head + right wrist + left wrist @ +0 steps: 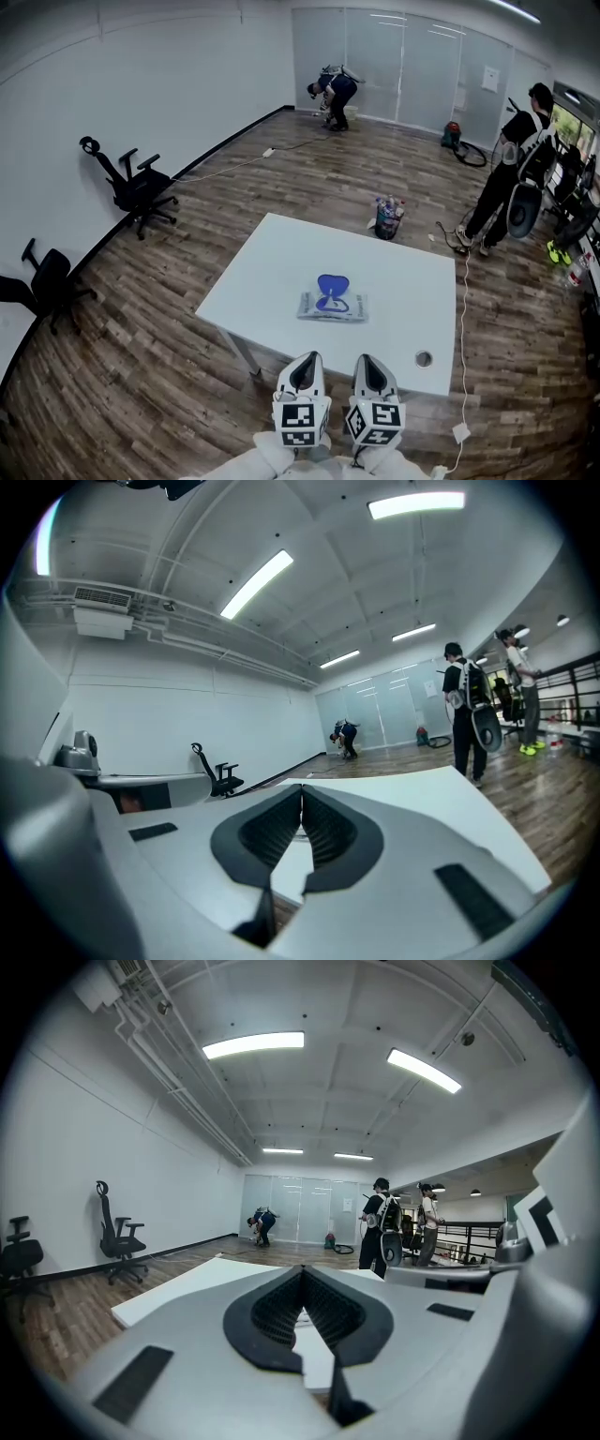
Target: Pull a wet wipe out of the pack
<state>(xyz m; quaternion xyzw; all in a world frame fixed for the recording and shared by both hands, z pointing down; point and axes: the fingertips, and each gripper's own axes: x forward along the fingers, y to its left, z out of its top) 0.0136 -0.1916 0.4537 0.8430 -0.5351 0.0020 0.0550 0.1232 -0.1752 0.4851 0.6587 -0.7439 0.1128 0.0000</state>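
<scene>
Left gripper (307, 358) and right gripper (367, 360) hovering side by side at the white rectangular surface's (281, 253) near edge.
Black ribbed fingers (277, 1309) of both are pressing together on nothing; the soft silvery wet-wipe pack (333, 305) with a blue lid is lying mid-surface, well apart.

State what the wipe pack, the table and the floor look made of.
Wet wipe pack: soft plastic film, by its crinkled, shiny edges; blue flap looks like rigid plastic.
Table: smooth matt white top, probably laminate; no grain.
Floor: brown planks with grain and seams, wood or wood-look laminate.
</scene>
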